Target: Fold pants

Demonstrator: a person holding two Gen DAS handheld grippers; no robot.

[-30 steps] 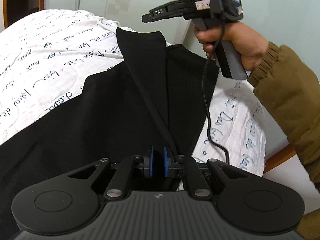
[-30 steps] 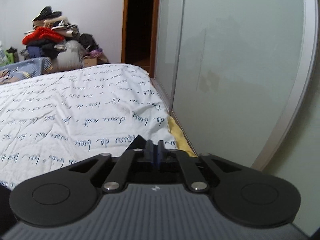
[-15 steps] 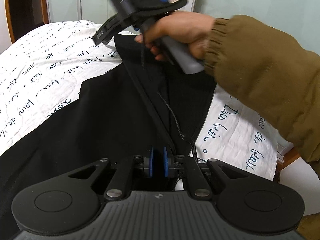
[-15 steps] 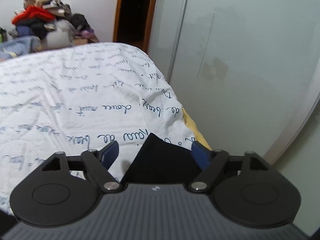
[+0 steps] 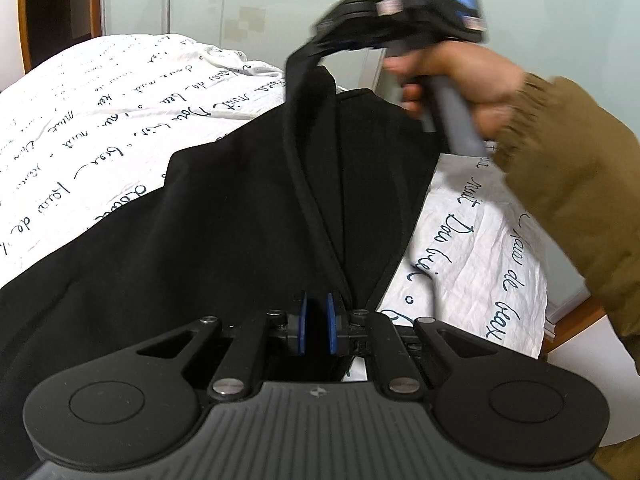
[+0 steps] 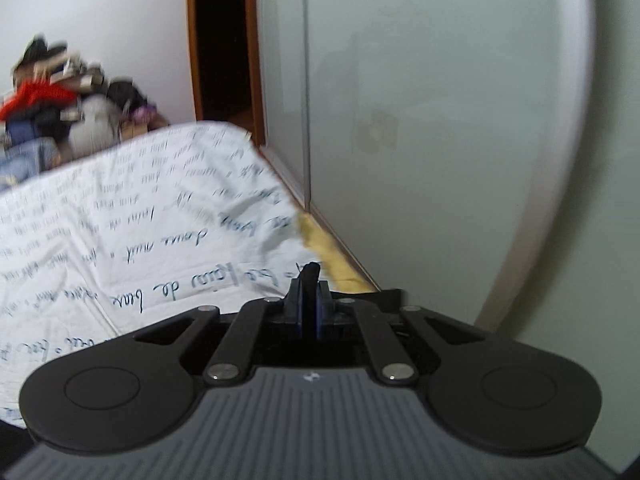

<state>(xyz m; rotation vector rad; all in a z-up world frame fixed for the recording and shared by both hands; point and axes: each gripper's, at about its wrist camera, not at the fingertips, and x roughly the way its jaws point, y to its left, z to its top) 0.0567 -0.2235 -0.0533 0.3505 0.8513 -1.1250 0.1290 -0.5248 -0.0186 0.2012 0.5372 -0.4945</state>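
Lying on the bed (image 5: 120,128), black pants (image 5: 200,240) spread over the script-print sheet, one edge lifted off it. Left gripper (image 5: 316,328): blue fingers (image 5: 303,326) clamped on a pants corner at the near seam. Right gripper (image 6: 309,314): fingers (image 6: 297,310) together, pinching a bit of black fabric that pokes out above the tips; from the left wrist view it holds the far corner raised, a hand (image 5: 460,80) in a tan sleeve (image 5: 568,168) on the handle. Right wrist view is motion-blurred. Clothes pile (image 6: 52,108) behind the bed.
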